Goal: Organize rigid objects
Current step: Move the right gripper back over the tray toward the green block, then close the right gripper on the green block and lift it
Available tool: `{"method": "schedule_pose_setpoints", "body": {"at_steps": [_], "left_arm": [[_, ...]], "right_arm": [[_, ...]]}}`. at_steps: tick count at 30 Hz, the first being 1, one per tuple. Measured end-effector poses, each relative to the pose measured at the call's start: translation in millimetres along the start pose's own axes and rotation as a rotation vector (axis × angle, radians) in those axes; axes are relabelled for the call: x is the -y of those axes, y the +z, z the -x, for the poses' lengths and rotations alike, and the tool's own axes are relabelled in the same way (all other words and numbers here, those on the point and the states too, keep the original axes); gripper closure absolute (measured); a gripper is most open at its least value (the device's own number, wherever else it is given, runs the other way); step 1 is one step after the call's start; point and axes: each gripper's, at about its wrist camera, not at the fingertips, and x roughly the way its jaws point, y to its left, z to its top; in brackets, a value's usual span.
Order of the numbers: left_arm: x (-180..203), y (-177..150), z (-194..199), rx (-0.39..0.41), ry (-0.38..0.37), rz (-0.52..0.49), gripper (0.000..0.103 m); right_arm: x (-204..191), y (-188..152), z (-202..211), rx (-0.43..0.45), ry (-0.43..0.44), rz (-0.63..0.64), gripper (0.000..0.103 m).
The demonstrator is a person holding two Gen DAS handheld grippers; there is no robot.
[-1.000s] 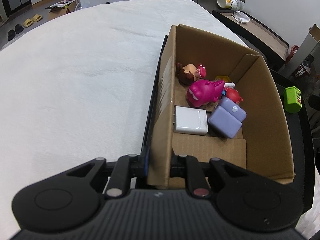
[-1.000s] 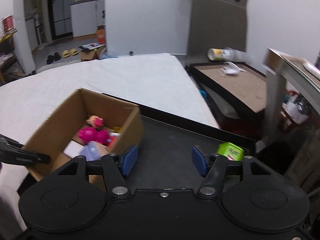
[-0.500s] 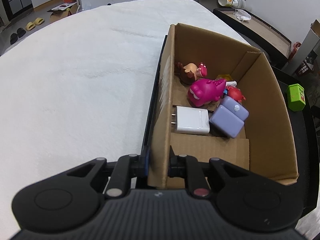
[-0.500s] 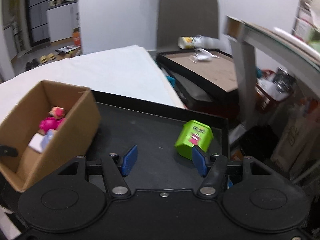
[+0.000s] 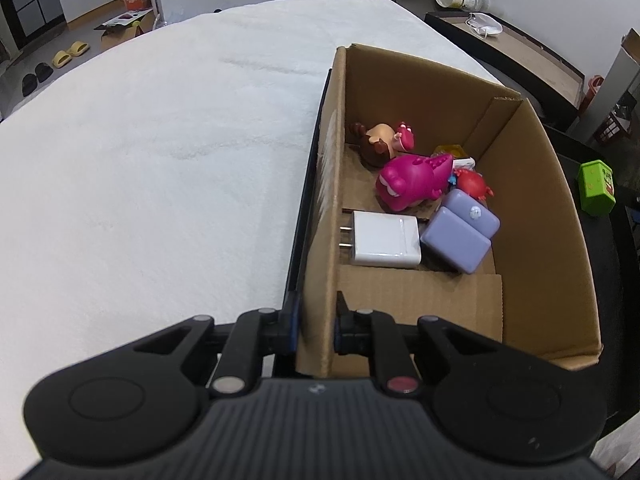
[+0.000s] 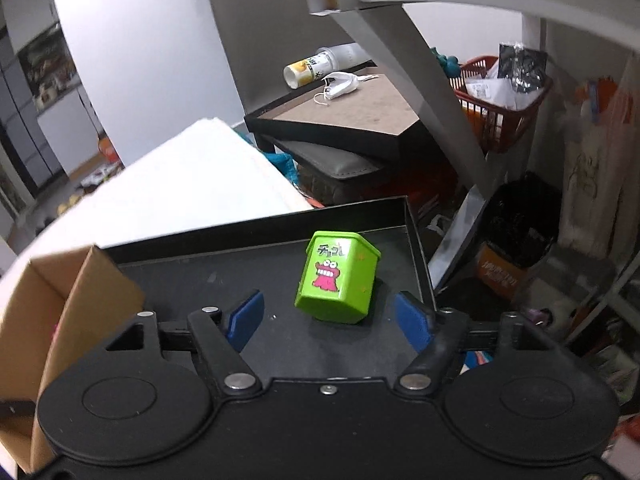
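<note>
The cardboard box is cut off at the left edge and blurred; the yellow item hides behind the pink dinosaur.

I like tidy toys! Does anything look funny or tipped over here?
Yes. The green toy box sits alone on the black tray, leaning over instead of standing straight, while the other toys are already in the cardboard box. On the side table, a cup lies tipped over.

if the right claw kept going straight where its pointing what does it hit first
Most likely the green box, lying tilted on the black tray just ahead, between the open pads of the right claw, which have just been opening. Depth is uncertain.
</note>
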Motion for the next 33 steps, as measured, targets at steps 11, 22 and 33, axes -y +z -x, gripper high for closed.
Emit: {"method": "schedule_pose_setpoints", "body": {"at_steps": [11, 22, 33], "left_arm": [[7.0, 1.8, 1.0, -0.005, 0.034, -0.016, 0.089], [11.3, 3.9, -0.5, -0.018, 0.057, -0.036, 0.090], [12.5, 3.6, -3.4, -0.022, 0.061, -0.048, 0.090]], "right_arm": [[27.9, 3.9, -24.9, 0.002, 0.093, -0.201, 0.028], [38.9, -3.2, -41.8, -0.020, 0.128, -0.281, 0.053], [38.2, -9.3, -29.9, -0.040, 0.123, -0.267, 0.057]]}}
